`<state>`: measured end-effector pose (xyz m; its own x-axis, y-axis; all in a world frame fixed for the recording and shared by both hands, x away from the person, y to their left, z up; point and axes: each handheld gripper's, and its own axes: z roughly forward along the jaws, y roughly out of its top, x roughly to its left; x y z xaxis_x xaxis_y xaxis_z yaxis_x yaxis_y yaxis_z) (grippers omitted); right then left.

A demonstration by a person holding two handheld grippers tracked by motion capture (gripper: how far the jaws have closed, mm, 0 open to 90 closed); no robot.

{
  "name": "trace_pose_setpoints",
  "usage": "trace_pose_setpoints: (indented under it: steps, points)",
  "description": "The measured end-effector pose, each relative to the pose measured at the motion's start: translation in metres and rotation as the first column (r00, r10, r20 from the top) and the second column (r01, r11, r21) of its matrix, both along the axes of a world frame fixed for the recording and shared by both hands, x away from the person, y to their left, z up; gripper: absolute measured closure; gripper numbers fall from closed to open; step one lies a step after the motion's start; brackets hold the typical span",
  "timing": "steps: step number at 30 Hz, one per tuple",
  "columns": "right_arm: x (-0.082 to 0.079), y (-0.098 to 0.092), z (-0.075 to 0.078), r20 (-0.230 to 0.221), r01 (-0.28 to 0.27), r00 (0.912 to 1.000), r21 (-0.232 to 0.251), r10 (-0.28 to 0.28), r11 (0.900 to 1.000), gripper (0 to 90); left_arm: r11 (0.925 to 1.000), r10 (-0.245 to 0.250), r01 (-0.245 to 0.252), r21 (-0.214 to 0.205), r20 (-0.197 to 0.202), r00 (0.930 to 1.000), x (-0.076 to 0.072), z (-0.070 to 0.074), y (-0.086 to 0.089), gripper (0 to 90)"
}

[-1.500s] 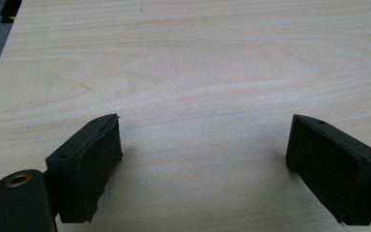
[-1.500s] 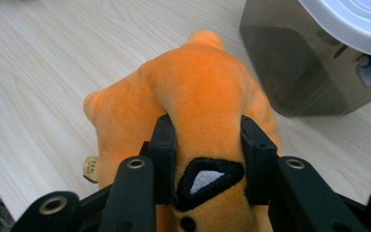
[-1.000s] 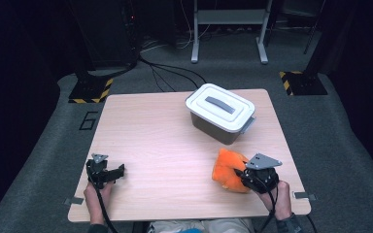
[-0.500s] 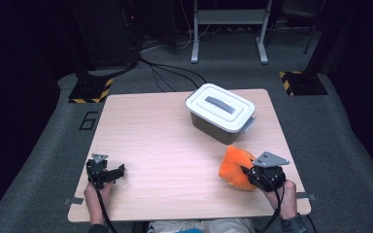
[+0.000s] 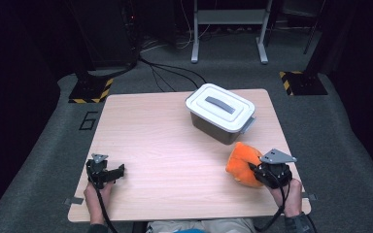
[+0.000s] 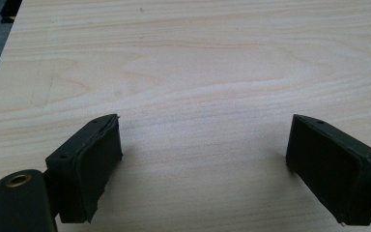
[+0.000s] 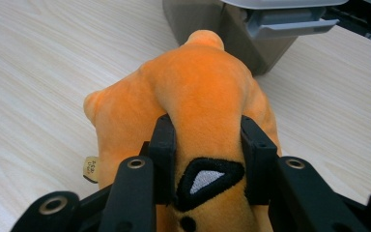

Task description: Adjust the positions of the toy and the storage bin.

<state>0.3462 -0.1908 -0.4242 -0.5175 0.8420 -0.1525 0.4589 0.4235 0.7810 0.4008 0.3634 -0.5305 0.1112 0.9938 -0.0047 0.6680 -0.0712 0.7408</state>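
Note:
An orange plush toy (image 5: pixel 243 163) lies near the table's right front, just in front of a grey lidded box (image 5: pixel 220 112). My right gripper (image 5: pixel 258 171) is shut on the plush toy (image 7: pixel 198 96), its jaws squeezing the soft body on both sides; a black and white stitched patch shows between them. The grey box (image 7: pixel 251 29) stands right behind the toy in the right gripper view. My left gripper (image 5: pixel 117 171) rests at the table's left front, open, with bare wood between its pads (image 6: pixel 94 164).
The light wooden table (image 5: pixel 165 141) has its right edge close to my right hand. Beyond the table are grey carpet, black cables, yellow-black striped stand feet (image 5: pixel 90 90) and a metal frame (image 5: pixel 229 19).
My right gripper has carried the orange plush toy a little to the right, toward the table's right edge. The left gripper has stayed where it was.

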Motion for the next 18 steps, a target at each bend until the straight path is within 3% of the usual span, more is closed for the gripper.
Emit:
trace_pose_setpoints:
  steps: [18]
  points:
    - [0.013, -0.019, -0.001, 0.0, 0.095, 0.9955, 0.002, -0.095, 0.9955, 64.3, 1.0, 0.0, 0.0, 0.0, 0.0, 1.0, 0.0, 0.0, 0.0, 12.1]
